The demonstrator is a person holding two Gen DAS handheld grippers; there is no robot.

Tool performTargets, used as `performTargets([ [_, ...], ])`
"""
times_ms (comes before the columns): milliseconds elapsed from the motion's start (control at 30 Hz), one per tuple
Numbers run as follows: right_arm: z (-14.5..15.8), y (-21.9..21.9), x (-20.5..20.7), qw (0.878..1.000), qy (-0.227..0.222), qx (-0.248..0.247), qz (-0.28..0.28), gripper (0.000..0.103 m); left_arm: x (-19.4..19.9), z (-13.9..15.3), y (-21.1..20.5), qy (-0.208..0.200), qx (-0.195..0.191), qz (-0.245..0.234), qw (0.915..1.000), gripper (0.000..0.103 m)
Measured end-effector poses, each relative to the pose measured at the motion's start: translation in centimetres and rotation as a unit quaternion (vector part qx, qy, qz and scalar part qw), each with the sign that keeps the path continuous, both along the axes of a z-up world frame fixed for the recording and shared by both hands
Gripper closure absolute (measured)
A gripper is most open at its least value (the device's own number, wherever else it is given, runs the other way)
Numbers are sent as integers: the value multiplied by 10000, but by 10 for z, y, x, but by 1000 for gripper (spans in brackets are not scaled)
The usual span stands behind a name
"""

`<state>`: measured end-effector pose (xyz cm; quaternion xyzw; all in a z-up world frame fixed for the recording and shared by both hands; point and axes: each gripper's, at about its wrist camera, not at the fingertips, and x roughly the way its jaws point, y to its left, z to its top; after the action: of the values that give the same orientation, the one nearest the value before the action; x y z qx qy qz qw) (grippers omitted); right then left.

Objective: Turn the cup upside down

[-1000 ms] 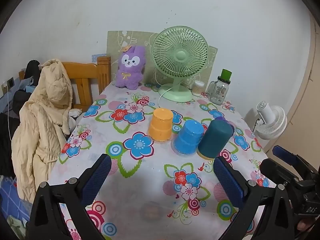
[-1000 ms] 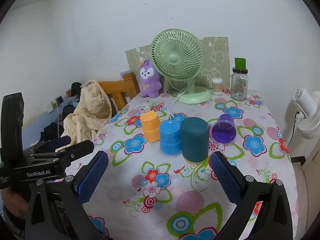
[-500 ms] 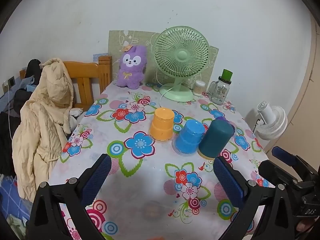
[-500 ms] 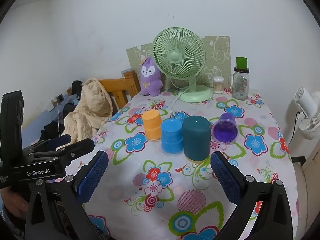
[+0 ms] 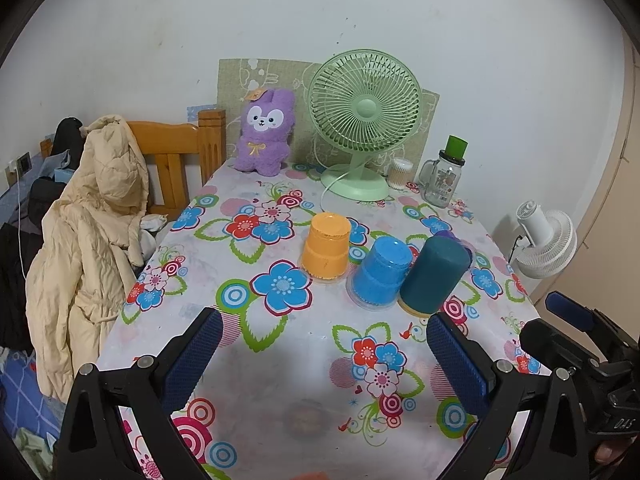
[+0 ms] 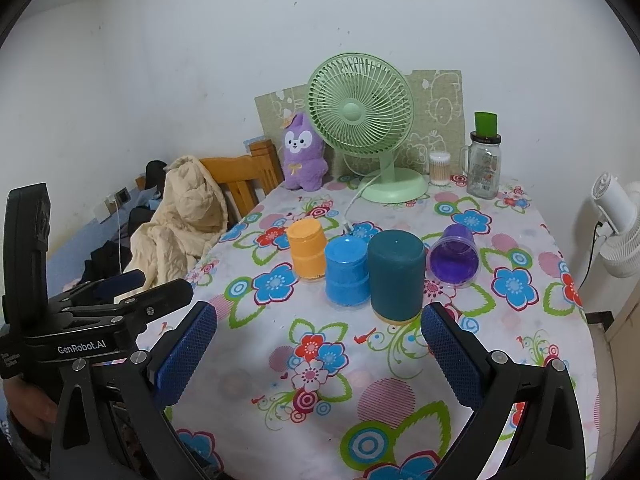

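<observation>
Several cups stand in a row mid-table. The orange cup (image 6: 307,254), blue cup (image 6: 346,271) and dark teal cup (image 6: 395,276) are upside down. The purple cup (image 6: 455,257) lies tilted on its side, mouth toward me, right of the teal cup. In the left wrist view I see the orange cup (image 5: 326,246), blue cup (image 5: 382,271) and teal cup (image 5: 434,274); the purple cup (image 5: 448,235) is mostly hidden behind the teal one. My left gripper (image 5: 324,354) and right gripper (image 6: 318,350) are open and empty, over the table's near end, short of the cups.
A green fan (image 6: 360,120), purple plush (image 6: 302,158), glass jar (image 6: 485,164) and swab pot (image 6: 439,168) stand at the table's far end. A wooden chair with a beige coat (image 5: 88,232) is at the left. A white fan (image 5: 544,244) stands right of the table.
Both views have shifted very slightly; the cups have not moved and both grippers stay open.
</observation>
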<state>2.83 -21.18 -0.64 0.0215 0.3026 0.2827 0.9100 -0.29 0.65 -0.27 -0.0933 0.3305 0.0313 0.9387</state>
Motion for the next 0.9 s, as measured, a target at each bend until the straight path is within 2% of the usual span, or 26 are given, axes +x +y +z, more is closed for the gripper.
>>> performTargets([
  [900, -7, 2, 4, 9999, 152, 31, 63, 0, 2, -12, 3, 63, -19, 26, 10000, 0],
])
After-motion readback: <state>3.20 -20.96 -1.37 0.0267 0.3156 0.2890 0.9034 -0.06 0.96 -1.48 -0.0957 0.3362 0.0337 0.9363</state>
